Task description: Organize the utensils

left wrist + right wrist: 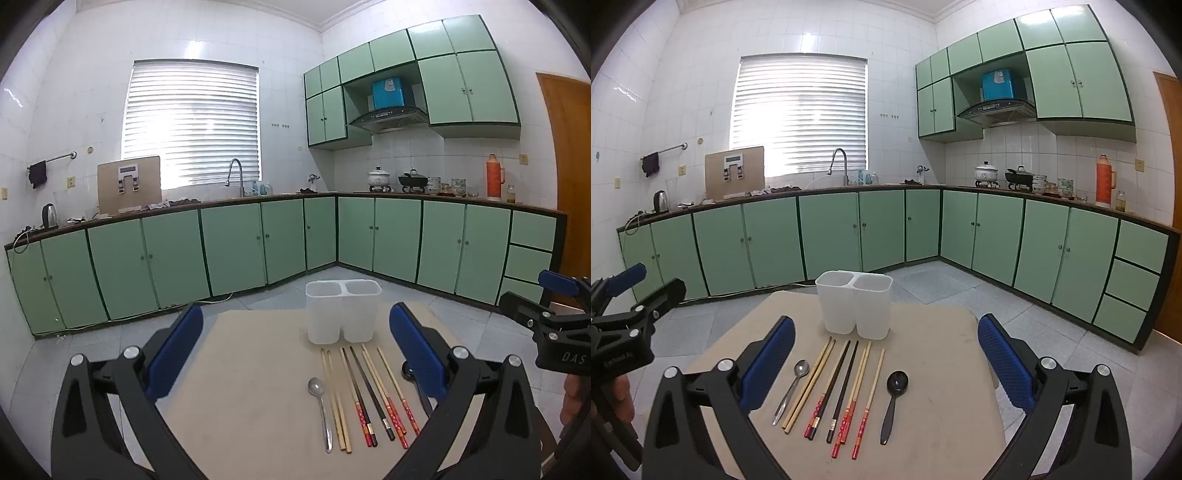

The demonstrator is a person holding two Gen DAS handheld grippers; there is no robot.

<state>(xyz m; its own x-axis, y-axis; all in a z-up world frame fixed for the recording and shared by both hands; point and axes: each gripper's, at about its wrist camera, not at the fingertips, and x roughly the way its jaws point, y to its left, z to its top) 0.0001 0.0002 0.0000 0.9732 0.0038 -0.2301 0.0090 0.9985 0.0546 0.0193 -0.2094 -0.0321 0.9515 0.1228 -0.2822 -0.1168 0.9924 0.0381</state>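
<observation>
A green-cabinet kitchen rings my beige surface (942,369), whose far corners sit just past the white two-cell holder (854,304). Ahead of both my tongs, the holder stands upright. Between my right tongs (886,363), spread wide, lie chopsticks (846,391), a black spoon (894,398) and metal spoon (792,389). My left tongs (295,354), equally wide, hover level alongside, empty.
</observation>
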